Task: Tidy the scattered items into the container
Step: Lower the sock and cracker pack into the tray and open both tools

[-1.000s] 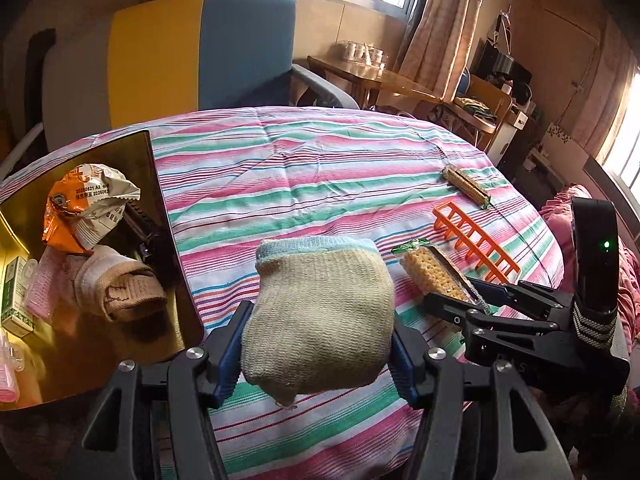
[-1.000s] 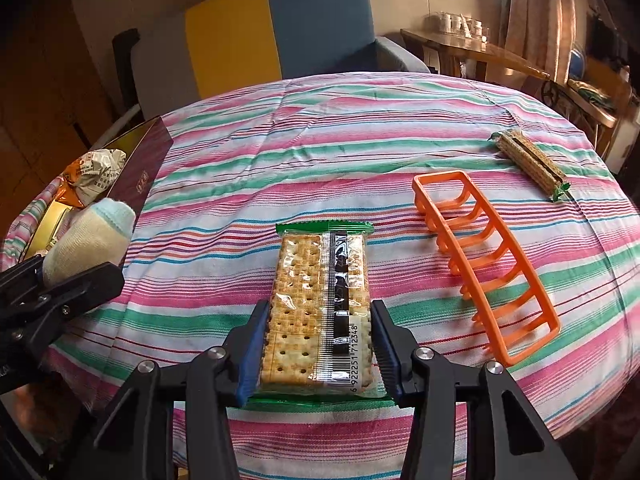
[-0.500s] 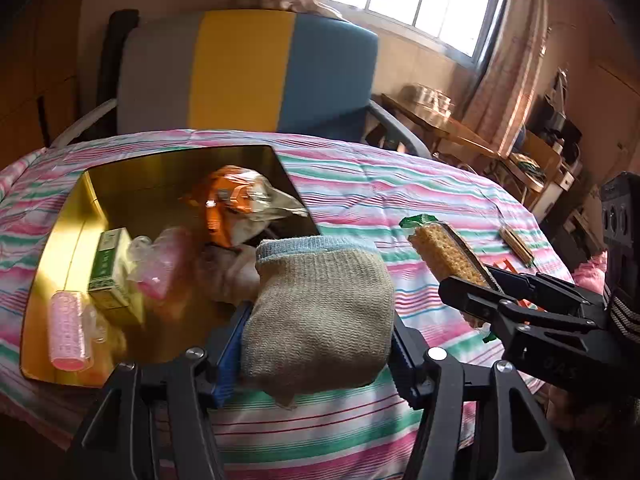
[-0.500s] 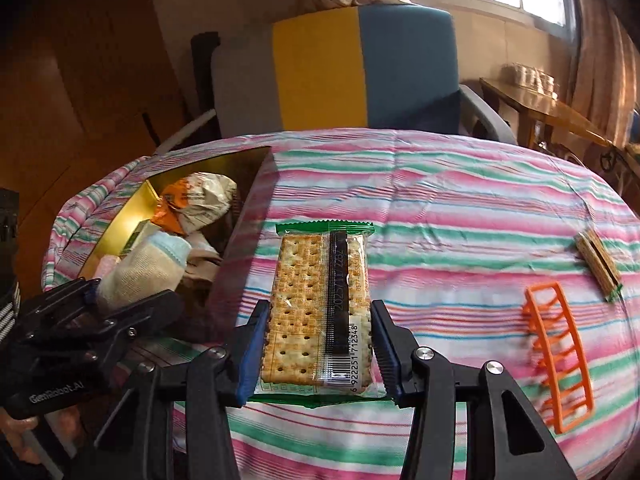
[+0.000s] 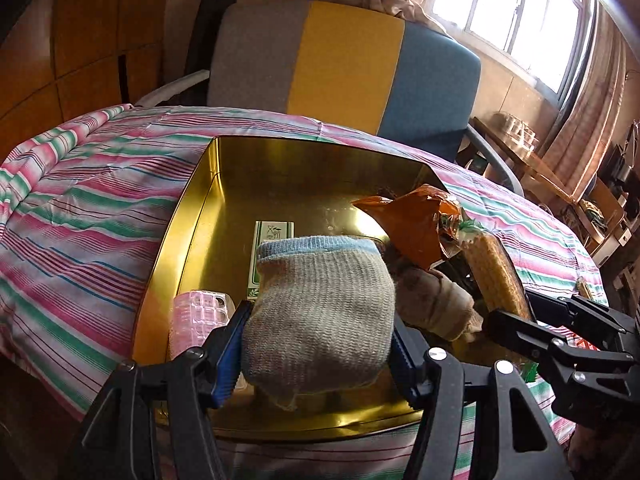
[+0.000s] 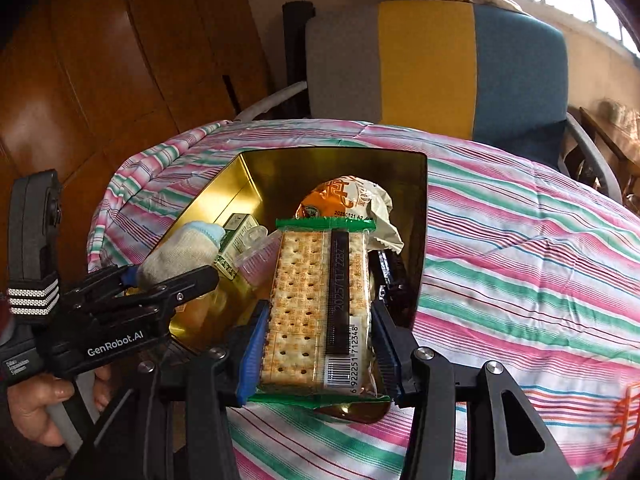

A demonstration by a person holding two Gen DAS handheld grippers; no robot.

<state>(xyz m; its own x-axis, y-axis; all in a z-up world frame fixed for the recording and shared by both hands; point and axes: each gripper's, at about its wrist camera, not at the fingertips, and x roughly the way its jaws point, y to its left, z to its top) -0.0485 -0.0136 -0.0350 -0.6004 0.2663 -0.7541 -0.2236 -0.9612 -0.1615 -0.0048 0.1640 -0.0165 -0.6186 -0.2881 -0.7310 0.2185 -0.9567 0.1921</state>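
My left gripper [image 5: 318,354] is shut on a rolled beige sock with a blue cuff [image 5: 320,312] and holds it over the near part of the gold tin box [image 5: 192,216]. It also shows at the left of the right wrist view [image 6: 176,276]. My right gripper [image 6: 318,354] is shut on a cracker packet [image 6: 320,304] and holds it over the box's near right part [image 6: 420,200]. The packet also shows in the left wrist view [image 5: 496,276]. The box holds an orange snack bag [image 6: 344,204], a green-white carton [image 5: 268,256], a pink case [image 5: 198,320] and another rolled sock [image 5: 436,304].
The box sits on a round table with a striped cloth [image 6: 520,240]. An orange rack [image 6: 628,428] lies at the far right edge of the right wrist view. A grey, yellow and blue armchair [image 5: 344,60] stands behind the table. Wooden panelling [image 6: 100,60] is at the left.
Both grippers have swung left from the open tablecloth to above the gold box, each still holding its item. The orange rack has slid almost out of view.
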